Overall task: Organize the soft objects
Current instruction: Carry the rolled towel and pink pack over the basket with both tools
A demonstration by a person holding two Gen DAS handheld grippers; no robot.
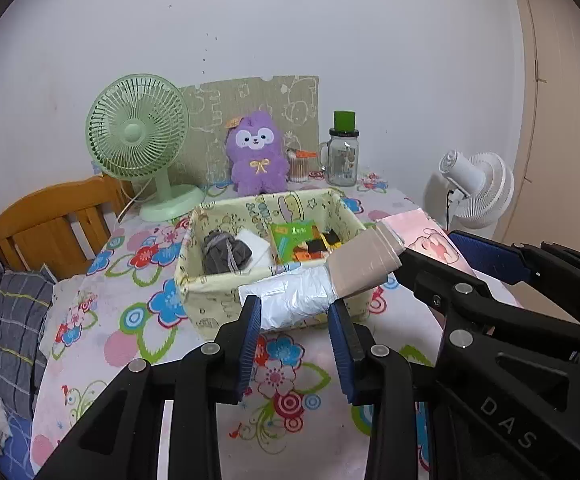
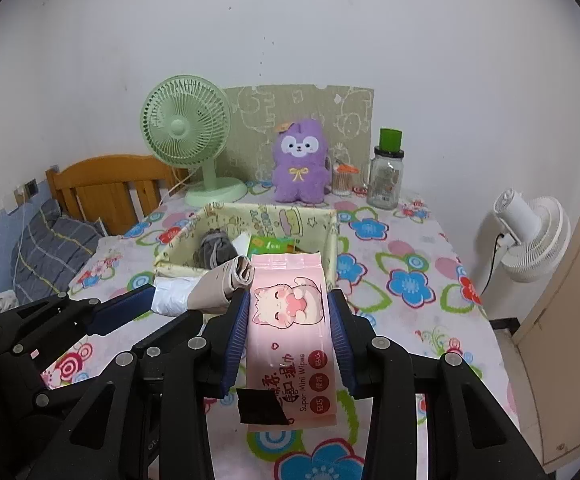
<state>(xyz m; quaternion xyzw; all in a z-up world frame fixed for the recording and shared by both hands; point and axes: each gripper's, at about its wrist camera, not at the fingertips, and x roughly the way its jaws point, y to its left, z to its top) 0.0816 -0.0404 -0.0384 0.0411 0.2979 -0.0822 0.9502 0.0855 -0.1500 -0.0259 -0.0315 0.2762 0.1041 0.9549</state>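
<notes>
Pink wipes pack (image 2: 286,332) between right jaws

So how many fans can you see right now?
2. The green fan stands on the table's back left, beside the purple plush. The white fan stands off the table's right edge.

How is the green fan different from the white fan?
The green fan stands on the table by the purple plush toy, while the white fan stands off the table's right side. The green fan faces forward, showing its grille. The white fan is turned away, showing its back. Both are small round fans near the wall.
</notes>
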